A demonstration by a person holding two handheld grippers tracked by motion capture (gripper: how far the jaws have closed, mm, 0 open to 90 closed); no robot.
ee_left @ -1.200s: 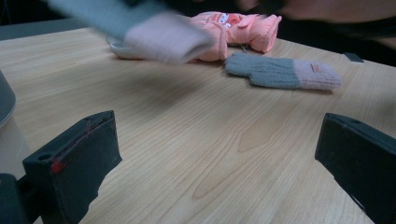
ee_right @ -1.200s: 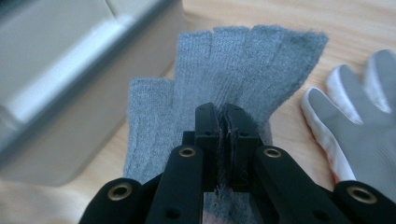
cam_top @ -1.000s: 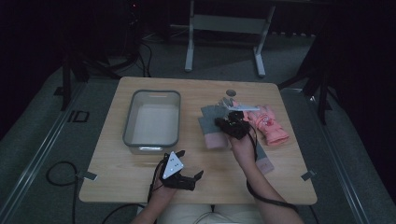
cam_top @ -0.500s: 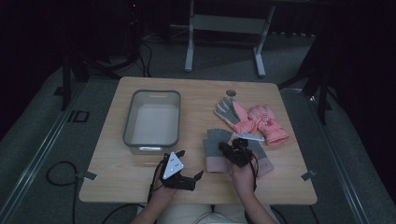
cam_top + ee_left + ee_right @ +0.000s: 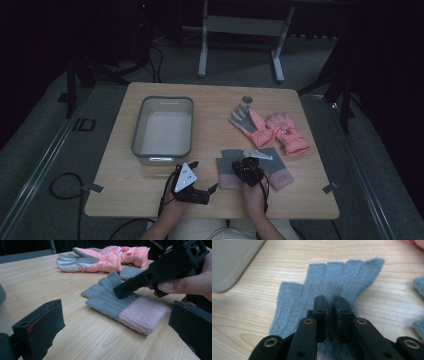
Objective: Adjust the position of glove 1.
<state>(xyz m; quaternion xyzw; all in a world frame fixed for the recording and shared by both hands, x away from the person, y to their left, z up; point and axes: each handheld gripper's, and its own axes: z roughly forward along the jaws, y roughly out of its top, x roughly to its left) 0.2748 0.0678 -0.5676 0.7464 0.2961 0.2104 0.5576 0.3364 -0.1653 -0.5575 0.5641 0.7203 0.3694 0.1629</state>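
Now the right gripper [image 5: 248,169] sits at about five o'clock on the table [image 5: 210,107], drawn back toward the person from where it worked a second ago beside the pink ski gloves [image 5: 272,131]. Its jaws are pinched together on the knit of the near grey glove [image 5: 329,285], gathering a fold just below the fingers; that glove, with its pale pink cuff, has come along from the table's middle right and lies flat at five o'clock. A second grey glove [image 5: 277,167] lies just beside it, partly under the tool.

The left gripper [image 5: 192,186] rests where it was, at six o'clock near the front edge, jaws spread apart and holding nothing.

The pink ski gloves lie uncovered at two o'clock, one palm-up showing grey, overlapping the other. A grey bin [image 5: 163,128] stands at ten o'clock, well apart from the gloves. A small dark round thing [image 5: 247,99] sits at one o'clock.
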